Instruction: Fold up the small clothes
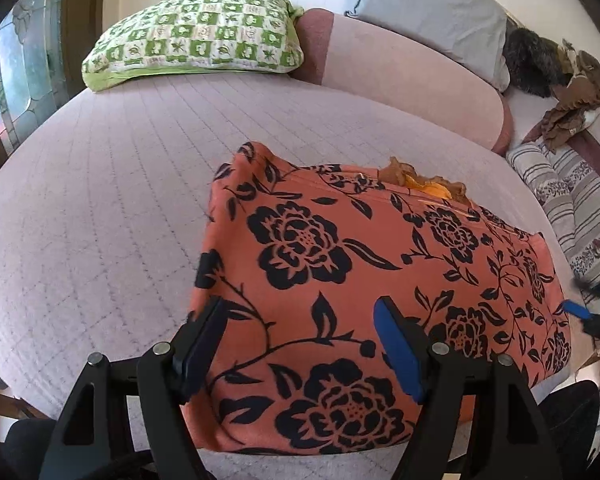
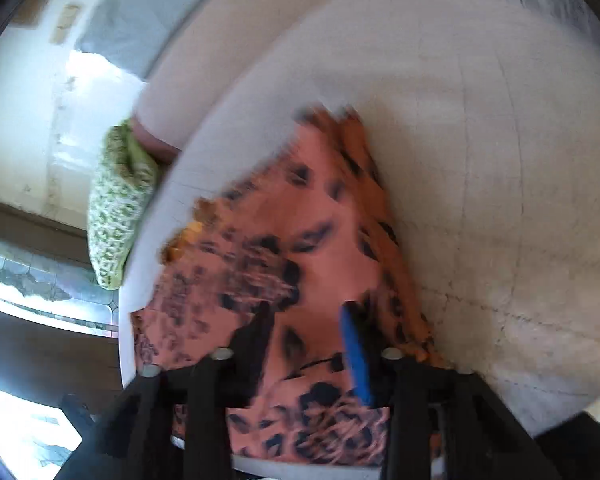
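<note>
Orange black-floral garment [image 1: 340, 264], folded flat, bed [image 1: 100, 208].

Soft daylight; right view blurred, perhaps motion.

The right wrist view is smeared throughout: the black flower print on the orange garment [image 2: 324, 248] runs into streaks, its far edge breaks into jagged blocks, and whether the right tool [image 2: 312, 336] touches the cloth cannot be told. In the left wrist view the right tool [image 1: 592, 320] shows only as a blurred blue and black shape at the picture's right edge, near the garment's right corner. A brown and orange frilly piece [image 1: 424, 182] peeks from behind the garment's far edge, mostly hidden. The near edge of the bed [image 1: 100, 200] is covered by the left tool [image 1: 296, 336].
</note>
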Demonstrator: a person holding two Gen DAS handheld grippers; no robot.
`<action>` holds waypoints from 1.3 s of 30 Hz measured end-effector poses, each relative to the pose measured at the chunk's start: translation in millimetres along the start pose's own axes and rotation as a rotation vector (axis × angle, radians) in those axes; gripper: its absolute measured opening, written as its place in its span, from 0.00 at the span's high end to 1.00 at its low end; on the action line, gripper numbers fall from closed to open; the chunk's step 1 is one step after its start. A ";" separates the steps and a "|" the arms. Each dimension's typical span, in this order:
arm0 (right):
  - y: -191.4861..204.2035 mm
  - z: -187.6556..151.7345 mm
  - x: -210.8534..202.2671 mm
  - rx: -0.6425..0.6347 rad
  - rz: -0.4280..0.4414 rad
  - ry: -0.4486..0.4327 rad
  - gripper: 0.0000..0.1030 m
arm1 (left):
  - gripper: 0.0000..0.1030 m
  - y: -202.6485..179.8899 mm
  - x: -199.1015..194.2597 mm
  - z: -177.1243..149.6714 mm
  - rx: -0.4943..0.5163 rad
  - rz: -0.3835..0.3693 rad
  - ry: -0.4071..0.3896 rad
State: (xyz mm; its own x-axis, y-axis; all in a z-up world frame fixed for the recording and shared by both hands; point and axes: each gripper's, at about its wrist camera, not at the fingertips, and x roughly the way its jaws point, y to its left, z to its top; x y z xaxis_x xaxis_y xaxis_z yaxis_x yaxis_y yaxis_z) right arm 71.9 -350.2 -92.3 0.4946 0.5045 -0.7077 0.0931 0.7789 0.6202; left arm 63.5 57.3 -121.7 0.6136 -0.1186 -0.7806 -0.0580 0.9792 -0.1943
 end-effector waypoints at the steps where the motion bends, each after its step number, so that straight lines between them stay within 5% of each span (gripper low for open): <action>1: 8.9 -3.6 2.0 -0.028 0.027 -0.005 0.16 | 0.26 1.0 0.0 -0.2 -0.008 0.000 0.007; 3: 17.6 -10.0 12.9 -0.079 0.071 0.014 0.14 | 0.26 1.6 -1.2 -0.6 -0.025 -0.002 0.012; 6: -11.8 -13.9 52.7 0.017 -0.083 0.099 0.23 | 0.24 -1.2 -1.2 -3.5 -0.004 0.004 0.030; 9: -0.7 -9.0 26.3 0.087 -0.097 0.031 0.22 | 0.24 0.1 2.0 -10.9 0.019 0.027 0.057; 13: 31.2 -10.0 20.3 -0.062 0.028 0.006 0.17 | 0.24 0.4 1.2 -13.9 0.006 0.024 0.057; 16: -16.3 -17.4 54.7 0.065 -0.134 0.118 0.24 | 0.24 -2.1 -3.8 -13.3 0.012 0.006 0.050; 19: -9.3 -12.3 29.0 0.109 -0.126 0.070 0.25 | 0.24 -0.4 -8.2 -14.5 0.020 0.015 0.034; 26: 61.5 -5.9 47.4 -0.133 0.038 0.066 0.15 | 0.24 -1.3 1.3 -12.3 0.012 0.028 0.053; 29: 37.1 -10.2 109.2 -0.038 -0.045 0.199 0.18 | 0.24 -2.3 4.6 -13.2 0.023 0.035 0.071; 36: 83.7 -8.8 64.3 -0.151 0.064 0.089 0.15 | 0.24 -3.0 6.6 -9.7 0.023 0.040 0.066; 39: 55.1 -13.7 95.1 -0.139 -0.061 0.149 0.17 | 0.24 -4.9 9.0 -10.7 0.028 0.032 0.067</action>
State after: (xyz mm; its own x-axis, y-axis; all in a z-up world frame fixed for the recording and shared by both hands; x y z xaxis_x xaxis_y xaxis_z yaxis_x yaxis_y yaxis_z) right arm 112.3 -254.2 -130.0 0.3571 0.4965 -0.7912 -0.0067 0.8483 0.5294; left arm 60.8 49.6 -134.2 0.5579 -0.0972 -0.8242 -0.0541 0.9867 -0.1530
